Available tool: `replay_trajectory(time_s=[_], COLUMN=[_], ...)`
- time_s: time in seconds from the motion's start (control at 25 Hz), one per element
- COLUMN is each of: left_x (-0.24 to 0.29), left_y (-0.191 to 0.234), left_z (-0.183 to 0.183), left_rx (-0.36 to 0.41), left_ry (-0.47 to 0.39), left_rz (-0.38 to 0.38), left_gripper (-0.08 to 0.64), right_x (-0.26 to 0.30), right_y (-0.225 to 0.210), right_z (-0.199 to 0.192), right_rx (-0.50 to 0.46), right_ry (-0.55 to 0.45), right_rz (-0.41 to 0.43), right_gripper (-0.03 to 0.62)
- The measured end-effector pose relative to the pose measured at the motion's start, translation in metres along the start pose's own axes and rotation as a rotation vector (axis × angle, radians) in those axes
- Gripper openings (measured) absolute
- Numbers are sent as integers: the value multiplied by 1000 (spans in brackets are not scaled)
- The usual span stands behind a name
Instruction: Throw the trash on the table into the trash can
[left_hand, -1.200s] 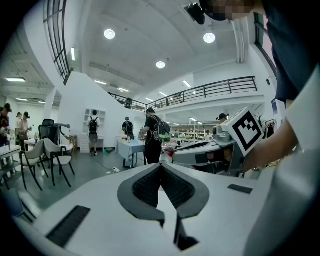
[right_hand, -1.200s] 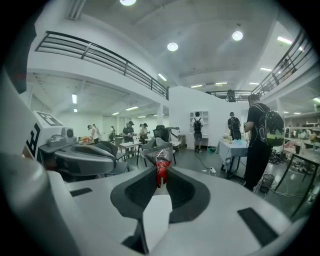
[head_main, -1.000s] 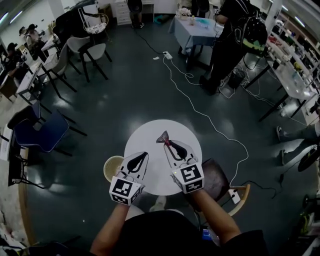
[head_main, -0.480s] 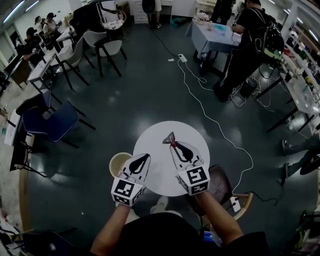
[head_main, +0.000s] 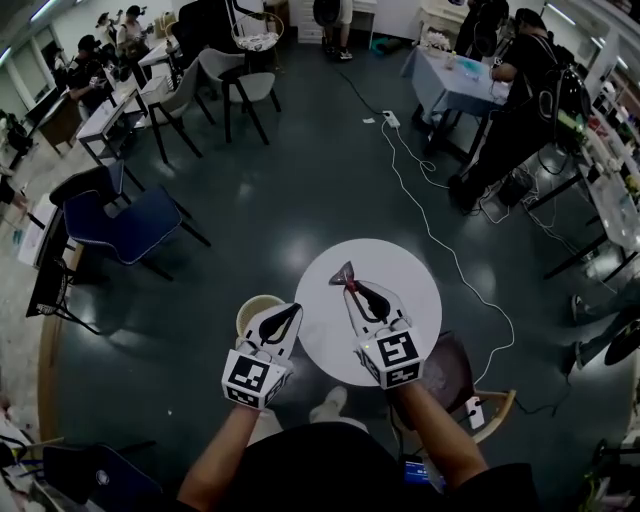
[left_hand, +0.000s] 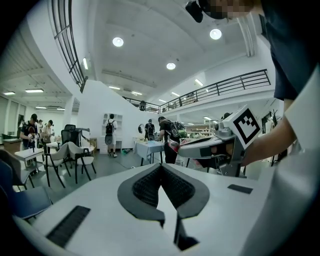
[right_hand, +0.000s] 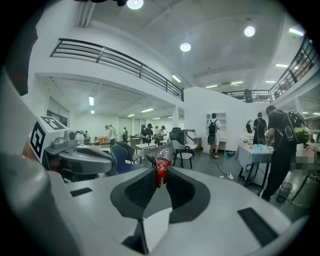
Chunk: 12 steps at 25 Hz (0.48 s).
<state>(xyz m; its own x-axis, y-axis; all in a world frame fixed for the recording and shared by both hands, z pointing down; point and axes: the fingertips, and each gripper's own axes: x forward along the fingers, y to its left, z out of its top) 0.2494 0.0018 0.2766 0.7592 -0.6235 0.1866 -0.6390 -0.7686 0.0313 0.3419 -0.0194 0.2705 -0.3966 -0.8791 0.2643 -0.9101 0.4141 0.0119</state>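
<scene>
A crumpled clear and red wrapper (head_main: 346, 273) sticks out of my right gripper (head_main: 352, 288), which is shut on it above the left part of the round white table (head_main: 400, 290). The same wrapper (right_hand: 161, 169) shows pinched at the tips of the right gripper (right_hand: 160, 175) in the right gripper view. My left gripper (head_main: 291, 312) is shut with nothing in it and hangs over the right side of the round beige trash can (head_main: 255, 308), which stands on the floor left of the table. The left gripper (left_hand: 161, 167) has its tips together in the left gripper view.
A blue chair (head_main: 130, 225) and grey chairs (head_main: 240, 85) stand to the left and far side. A white cable (head_main: 440, 250) runs over the dark floor past the table. A wooden chair (head_main: 480, 405) sits at my right. People stand by tables (head_main: 455, 80) further off.
Both grippers have shifted left across the table, the right one carrying the wrapper. The left gripper has moved from the table's left edge to over the trash can.
</scene>
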Motion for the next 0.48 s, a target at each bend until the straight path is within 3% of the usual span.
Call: replay_trajectory(time_s=[0.48], left_x=[-74], left_y=[63], left_z=[3], left_rx=[9], left_ry=[-18], left_rz=[-21], left_gripper=[15], right_x=[31], right_y=[92], right_z=[29], right_rx=[-10], right_ry=[-2], right_rz=[-23], right_gripper=[66])
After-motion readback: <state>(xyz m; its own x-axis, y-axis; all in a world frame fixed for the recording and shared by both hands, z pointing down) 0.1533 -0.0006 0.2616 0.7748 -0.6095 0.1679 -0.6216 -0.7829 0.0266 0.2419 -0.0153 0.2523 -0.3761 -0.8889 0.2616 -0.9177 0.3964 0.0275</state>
